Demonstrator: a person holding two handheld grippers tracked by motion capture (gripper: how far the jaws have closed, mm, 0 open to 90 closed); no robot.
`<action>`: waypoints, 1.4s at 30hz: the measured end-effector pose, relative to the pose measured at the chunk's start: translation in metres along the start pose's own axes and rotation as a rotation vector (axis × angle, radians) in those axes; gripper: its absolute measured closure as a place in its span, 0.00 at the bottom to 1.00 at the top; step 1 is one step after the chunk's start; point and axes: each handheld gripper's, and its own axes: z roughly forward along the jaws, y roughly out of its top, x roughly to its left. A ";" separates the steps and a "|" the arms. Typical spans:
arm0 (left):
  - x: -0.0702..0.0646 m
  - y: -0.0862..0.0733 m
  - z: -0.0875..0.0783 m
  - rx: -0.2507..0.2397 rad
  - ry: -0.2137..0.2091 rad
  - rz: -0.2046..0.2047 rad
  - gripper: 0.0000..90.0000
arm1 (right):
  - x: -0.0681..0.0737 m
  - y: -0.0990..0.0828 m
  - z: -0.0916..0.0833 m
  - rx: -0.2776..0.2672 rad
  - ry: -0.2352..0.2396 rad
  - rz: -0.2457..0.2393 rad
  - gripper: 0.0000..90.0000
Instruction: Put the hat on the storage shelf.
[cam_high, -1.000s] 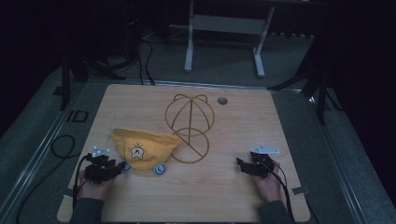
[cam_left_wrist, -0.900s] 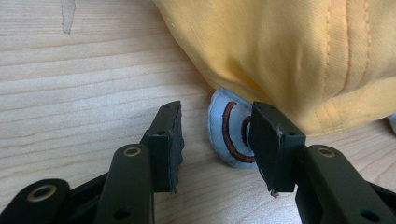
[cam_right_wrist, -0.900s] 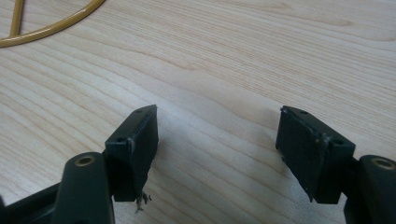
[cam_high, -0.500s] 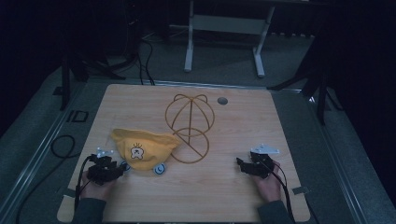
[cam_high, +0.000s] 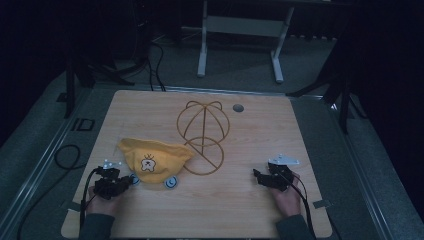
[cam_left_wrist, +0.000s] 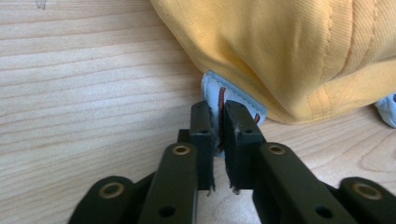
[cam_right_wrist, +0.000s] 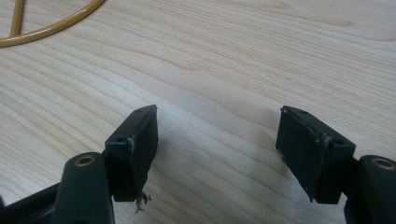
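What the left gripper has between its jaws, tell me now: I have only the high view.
Observer: The left gripper is shut on a pale blue tab with orange stitching, at the edge of the yellow cap.
Operator: Now report the right gripper's jaws.
Observer: The right gripper is wide open with nothing between its jaws, over the bare wooden table. The gold wire stand lies apart from it.
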 end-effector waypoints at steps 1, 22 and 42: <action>0.000 0.000 -0.001 0.001 0.001 0.000 0.94 | 0.000 0.000 0.000 0.000 0.000 0.000 0.33; 0.009 0.004 -0.044 -0.126 -0.024 -0.040 0.95 | 0.000 0.000 0.000 0.000 0.000 0.000 0.33; -0.010 0.038 -0.089 -0.214 -0.025 0.068 0.96 | 0.000 0.000 0.000 0.000 0.000 0.000 0.33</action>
